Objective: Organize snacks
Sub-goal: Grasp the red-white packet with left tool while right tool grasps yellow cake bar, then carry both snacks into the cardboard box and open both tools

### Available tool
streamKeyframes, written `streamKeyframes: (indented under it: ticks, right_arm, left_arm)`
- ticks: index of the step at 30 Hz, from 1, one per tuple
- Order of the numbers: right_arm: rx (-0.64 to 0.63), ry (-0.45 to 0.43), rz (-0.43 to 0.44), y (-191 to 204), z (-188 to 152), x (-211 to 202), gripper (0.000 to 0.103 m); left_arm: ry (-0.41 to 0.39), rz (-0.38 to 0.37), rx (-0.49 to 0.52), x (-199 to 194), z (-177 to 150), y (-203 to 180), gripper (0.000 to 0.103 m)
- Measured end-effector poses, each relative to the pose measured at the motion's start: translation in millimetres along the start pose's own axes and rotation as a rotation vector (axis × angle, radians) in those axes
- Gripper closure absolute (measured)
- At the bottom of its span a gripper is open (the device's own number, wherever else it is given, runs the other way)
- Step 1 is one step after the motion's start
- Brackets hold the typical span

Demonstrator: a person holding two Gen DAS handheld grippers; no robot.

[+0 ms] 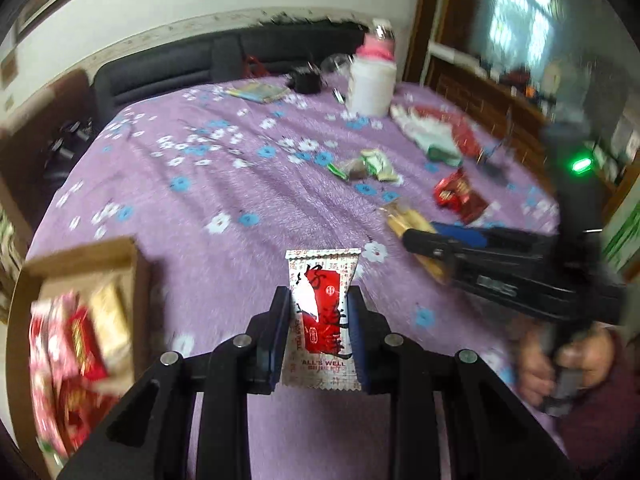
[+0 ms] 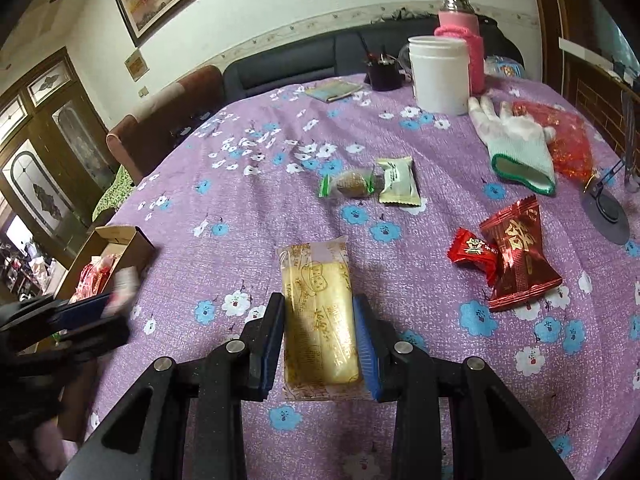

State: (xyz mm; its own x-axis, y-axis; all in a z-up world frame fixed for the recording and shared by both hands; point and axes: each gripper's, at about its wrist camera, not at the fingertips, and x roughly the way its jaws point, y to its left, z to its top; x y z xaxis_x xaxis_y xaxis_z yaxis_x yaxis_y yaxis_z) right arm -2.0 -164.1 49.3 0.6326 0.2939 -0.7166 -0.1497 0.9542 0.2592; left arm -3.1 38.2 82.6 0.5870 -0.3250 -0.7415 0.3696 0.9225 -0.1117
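Observation:
My left gripper (image 1: 319, 300) is shut on a red-and-white snack packet (image 1: 320, 320) and holds it above the purple floral tablecloth, to the right of a cardboard box (image 1: 132, 276) with several snacks in it. My right gripper (image 2: 318, 308) is shut on a yellow cake packet (image 2: 318, 320) low over the cloth; it also shows in the left wrist view (image 1: 416, 240). The left gripper appears blurred in the right wrist view (image 2: 96, 308) near the box (image 2: 120, 240). Loose on the cloth lie two red candy packets (image 2: 512, 256), a green-white packet (image 2: 398, 180) and a brown candy (image 2: 348, 184).
A white tub (image 2: 440, 74), a pink-sleeved bottle (image 2: 460, 28), a dark pen cup (image 2: 384, 70) and a booklet (image 2: 334, 90) stand at the far side. A white glove (image 2: 516, 144) and a red bag (image 2: 560, 136) lie at the right. A dark sofa (image 2: 300, 60) is behind the table.

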Motion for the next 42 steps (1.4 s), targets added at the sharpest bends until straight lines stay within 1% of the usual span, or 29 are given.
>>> streamKeyframes:
  ticks: [2, 4, 7, 12, 13, 16, 18, 20, 22, 26, 30, 32, 34, 37, 41, 42]
  right_arm:
    - [-0.007, -0.010, -0.003, 3.9, -2.3, -0.3, 0.067]
    - [-0.016, -0.018, -0.006, 6.4, -3.3, -0.2, 0.067]
    - [-0.023, -0.023, -0.024, 9.9, -6.3, 2.3, 0.067]
    - [-0.039, -0.009, -0.059, 16.7, -10.6, 7.8, 0.067]
    - [-0.053, -0.011, -0.083, 22.2, -10.7, 6.9, 0.067]
    - [-0.088, -0.023, -0.090, 39.6, -13.8, -1.5, 0.067]
    - [-0.109, -0.029, -0.071, 58.9, -18.1, -10.8, 0.067]
    - [-0.135, -0.028, -0.033, 80.5, -21.6, -17.5, 0.066]
    - [-0.174, -0.029, -0.014, 102.9, -23.6, -23.4, 0.066]
    - [-0.244, -0.019, 0.073, 151.8, -27.0, -33.7, 0.066]
    - [-0.326, 0.002, 0.148, 200.6, -36.1, -35.4, 0.066]
    - [-0.364, 0.023, 0.186, 222.6, -43.1, -32.2, 0.066]
    - [-0.405, 0.075, 0.232, 251.4, -51.9, -21.6, 0.066]
    - [-0.434, 0.140, 0.285, 281.8, -65.4, -3.9, 0.066]
    - [-0.492, 0.192, 0.305, 312.5, -83.3, 13.1, 0.066]
    - [-0.510, 0.199, 0.300, 318.4, -87.4, 17.1, 0.066]
  left_arm:
    - [-0.025, -0.009, -0.049, -19.3, -9.5, 11.3, 0.076]
    - [-0.055, 0.005, -0.103, -42.2, -22.4, 26.7, 0.076]
    - [-0.100, 0.047, -0.184, -79.4, -45.7, 55.8, 0.076]
    - [-0.165, 0.123, -0.284, -127.2, -80.0, 99.8, 0.076]
    - [-0.171, 0.132, -0.300, -133.2, -84.8, 107.9, 0.075]
    - [-0.185, 0.176, -0.344, -149.0, -103.3, 130.9, 0.075]
    - [-0.186, 0.199, -0.380, -154.3, -116.1, 146.3, 0.075]
    - [-0.181, 0.210, -0.415, -155.9, -126.1, 159.7, 0.075]
    - [-0.177, 0.218, -0.453, -157.3, -134.3, 172.0, 0.075]
    - [-0.176, 0.246, -0.522, -160.4, -149.6, 195.2, 0.075]
    - [-0.148, 0.256, -0.560, -152.5, -157.8, 211.4, 0.075]
    - [-0.137, 0.258, -0.565, -147.8, -158.2, 214.9, 0.075]
    - [-0.122, 0.270, -0.561, -141.5, -157.1, 218.7, 0.075]
    - [-0.087, 0.291, -0.549, -130.2, -155.4, 223.0, 0.075]
    - [-0.055, 0.311, -0.558, -121.8, -157.6, 227.2, 0.074]
    - [-0.056, 0.311, -0.562, -122.1, -158.3, 228.1, 0.071]
